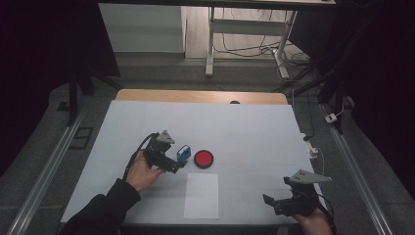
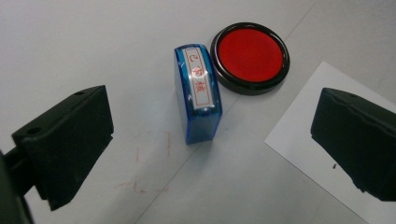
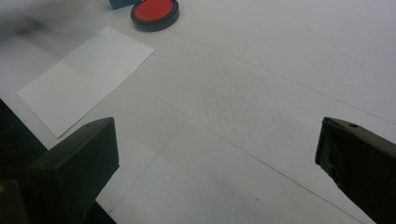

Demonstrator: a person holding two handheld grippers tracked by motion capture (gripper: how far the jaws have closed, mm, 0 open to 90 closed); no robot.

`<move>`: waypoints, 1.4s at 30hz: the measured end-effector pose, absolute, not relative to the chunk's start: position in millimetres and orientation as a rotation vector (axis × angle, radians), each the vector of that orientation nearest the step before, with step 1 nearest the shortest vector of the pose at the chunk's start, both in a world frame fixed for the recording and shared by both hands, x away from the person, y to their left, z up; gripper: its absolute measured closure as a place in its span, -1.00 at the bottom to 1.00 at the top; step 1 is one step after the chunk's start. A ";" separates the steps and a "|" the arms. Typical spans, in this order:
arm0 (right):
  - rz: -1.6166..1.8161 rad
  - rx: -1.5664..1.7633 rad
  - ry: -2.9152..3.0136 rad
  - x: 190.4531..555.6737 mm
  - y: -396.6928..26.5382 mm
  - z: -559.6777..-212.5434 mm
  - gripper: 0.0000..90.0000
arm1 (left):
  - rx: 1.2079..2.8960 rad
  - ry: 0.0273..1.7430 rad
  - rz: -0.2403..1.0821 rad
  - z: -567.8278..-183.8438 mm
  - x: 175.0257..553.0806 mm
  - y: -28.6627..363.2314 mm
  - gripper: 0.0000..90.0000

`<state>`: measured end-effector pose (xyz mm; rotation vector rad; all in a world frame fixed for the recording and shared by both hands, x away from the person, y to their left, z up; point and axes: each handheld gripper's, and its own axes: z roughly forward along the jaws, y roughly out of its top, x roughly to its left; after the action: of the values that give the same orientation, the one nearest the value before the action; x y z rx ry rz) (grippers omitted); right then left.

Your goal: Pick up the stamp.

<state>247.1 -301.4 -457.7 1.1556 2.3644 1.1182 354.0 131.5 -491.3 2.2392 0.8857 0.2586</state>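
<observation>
Nearest the high camera, we are seeing the right gripper (image 1: 288,201) resting low at the table's near right corner, its grey three-cornered plate on top and its cable trailing back over the hand that is holding it at the bottom edge. In the right gripper view its two black jaws are standing wide apart with nothing between them but the bare white table cover (image 3: 261,98), so we are reading it as open and empty; farther off in that view the white sheet of paper (image 3: 86,79) is lying flat, with the red ink pad (image 3: 155,13) beyond it. We are finding the left gripper (image 1: 172,164) farther in on the left side of the table, held by a hand (image 1: 142,172) whose dark sleeve is coming in from the bottom left, the forearm angling up and to the right so that the jaws are pointing toward the blue stamp (image 1: 183,153). In the left gripper view those jaws are also standing well apart, flanking the blue stamp (image 2: 197,93) without touching it; this gripper too is open and holding nothing. The stamp is lying on its side on the table cover, its white label with red characters facing up, and it is sitting just beside the round ink pad (image 2: 250,57), either touching its black rim or a hair off; we cannot tell which. The paper (image 1: 201,196) is lying near the table's front edge, just below the pad and stamp.
</observation>
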 end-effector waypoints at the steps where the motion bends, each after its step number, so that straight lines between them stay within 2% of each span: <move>1: 1.119 1.156 2.365 247.1 -301.3 -457.7 -1.00 | 2.243 0.886 0.257 -492.4 355.6 130.2 -1.00; 12: 1.119 1.155 2.369 246.8 -301.2 -457.7 -1.00 | 2.296 0.879 0.277 -503.5 369.8 115.9 -1.00; 17: 1.119 1.154 2.370 246.7 -301.1 -457.7 -1.00 | 2.291 0.902 0.274 -503.7 374.2 114.0 -0.92; 18: 1.119 1.154 2.369 246.7 -301.1 -457.7 -1.00 | 2.294 0.906 0.280 -503.5 374.7 113.7 -0.82; 19: 1.119 1.154 2.369 246.7 -301.1 -457.7 -1.00 | 2.296 0.908 0.293 -503.1 374.8 113.6 -0.82; 24: 1.118 1.154 2.370 246.7 -301.0 -457.7 -1.00 | 2.292 0.920 0.299 -500.4 376.0 113.0 -0.31; 29: 1.118 1.152 2.370 246.7 -301.2 -457.7 -1.00 | 2.298 0.917 0.290 -499.1 376.6 112.7 0.04; 36: 1.119 1.152 2.370 246.7 -301.1 -457.7 -1.00 | 2.300 0.921 0.287 -498.0 376.4 113.1 0.28; 39: 1.119 1.153 2.371 246.7 -301.1 -457.7 -1.00 | 2.303 0.927 0.305 -497.0 375.4 112.7 0.52; 42: 1.119 1.152 2.371 246.7 -301.2 -457.7 -1.00 | 2.307 0.933 0.316 -496.6 375.0 112.2 0.56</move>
<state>246.7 -301.2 -457.7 1.1521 2.3706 1.1194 375.0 112.2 -496.6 2.3072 0.9334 0.3156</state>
